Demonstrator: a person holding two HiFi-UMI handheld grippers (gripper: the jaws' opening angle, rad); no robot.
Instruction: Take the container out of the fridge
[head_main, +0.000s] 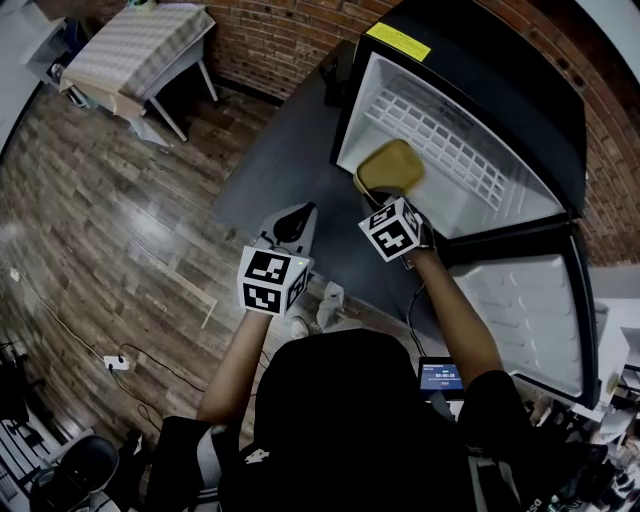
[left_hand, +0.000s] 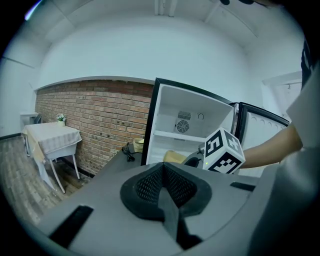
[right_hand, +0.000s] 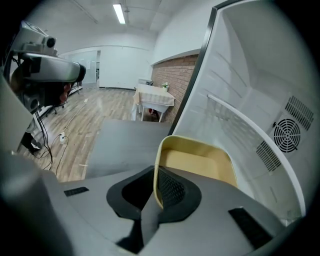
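The yellow container (head_main: 390, 168) hangs at the mouth of the open fridge (head_main: 450, 150), just in front of its white shelf. My right gripper (head_main: 386, 202) is shut on the container's near rim; in the right gripper view the rim (right_hand: 200, 162) sits pinched between the black pads (right_hand: 170, 189). My left gripper (head_main: 293, 224) hovers to the left over the grey surface, apart from the container, its jaws shut together with nothing in them (left_hand: 162, 172). From the left gripper view the container (left_hand: 172, 157) shows partly behind the right gripper's marker cube (left_hand: 222, 151).
The fridge door (head_main: 530, 310) stands swung open at the right. A grey counter (head_main: 290, 150) runs left of the fridge, against a brick wall (head_main: 290, 40). A cloth-covered table (head_main: 140, 50) stands at the far left, and cables and a power strip (head_main: 118, 362) lie on the wooden floor.
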